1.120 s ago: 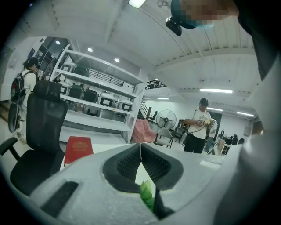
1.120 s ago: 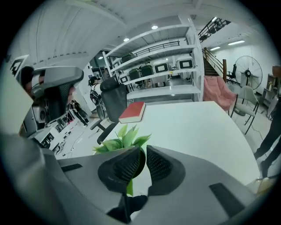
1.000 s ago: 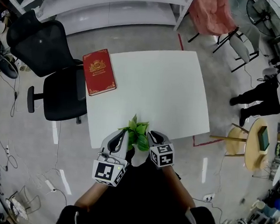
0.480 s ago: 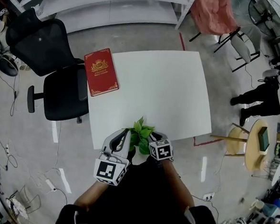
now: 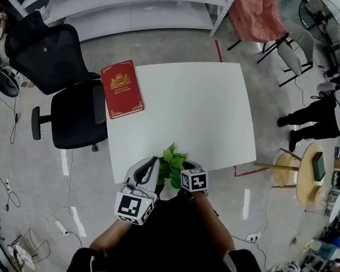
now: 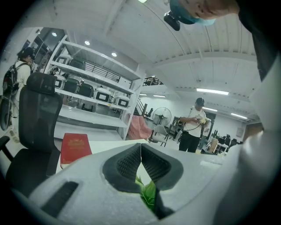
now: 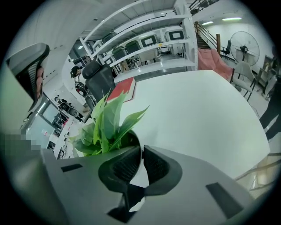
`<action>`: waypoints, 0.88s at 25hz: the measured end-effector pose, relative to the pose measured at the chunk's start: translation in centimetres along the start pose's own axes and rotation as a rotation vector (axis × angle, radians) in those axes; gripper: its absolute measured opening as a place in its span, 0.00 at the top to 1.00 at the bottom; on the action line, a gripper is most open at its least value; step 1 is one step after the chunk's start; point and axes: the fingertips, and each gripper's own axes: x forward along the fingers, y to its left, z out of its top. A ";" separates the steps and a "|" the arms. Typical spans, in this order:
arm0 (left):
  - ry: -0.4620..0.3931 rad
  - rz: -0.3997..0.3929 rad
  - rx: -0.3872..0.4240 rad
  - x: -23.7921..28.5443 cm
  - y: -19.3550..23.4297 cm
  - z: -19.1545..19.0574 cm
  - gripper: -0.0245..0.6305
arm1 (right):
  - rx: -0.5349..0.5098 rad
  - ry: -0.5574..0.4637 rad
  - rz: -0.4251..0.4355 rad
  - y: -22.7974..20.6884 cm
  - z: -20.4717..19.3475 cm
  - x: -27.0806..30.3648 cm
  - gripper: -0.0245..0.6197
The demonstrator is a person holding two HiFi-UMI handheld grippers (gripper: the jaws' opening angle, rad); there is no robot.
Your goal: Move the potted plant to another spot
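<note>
Overhead in the head view, a leafy green potted plant in a dark pot [image 5: 171,161] stood at the lower edge of the square white table [image 5: 189,105], just below the frame's centre. The left gripper [image 5: 154,163] flanked it on the left and the right gripper [image 5: 185,166] on the right, both touching it. A red hardcover book with gold print [image 5: 121,88] lay at the table's upper-left corner, well apart from the plant. A black mesh-backed office chair [image 5: 73,114] stood beside the table's left edge.

In the left gripper view, the jaws were pressed together at their tips in the lower centre [image 6: 140,147]. Green leaves [image 6: 149,193] and a dark strip of the pot filled the gap beneath them, so the claw was pinching the pot. The book [image 6: 74,147] showed at middle left, beside the chair [image 6: 35,114].

In the right gripper view, the jaws [image 7: 141,149] were likewise all but closed, pinching the pot's dark rim. The leaves [image 7: 107,121] rose just left of them, with bare tabletop [image 7: 197,110] spreading to the right.
</note>
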 end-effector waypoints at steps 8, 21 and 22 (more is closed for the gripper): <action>0.006 -0.019 -0.007 -0.4 1.2 0.0 0.94 | 0.050 -0.007 -0.031 -0.2 0.2 -0.1 0.92; -0.005 -0.076 0.031 1.8 -0.8 0.8 0.94 | 0.138 -0.084 -0.066 -3.7 2.2 -1.9 0.92; -0.007 -0.076 0.033 2.1 -1.2 0.9 0.94 | 0.141 -0.089 -0.066 -4.2 2.4 -2.1 0.92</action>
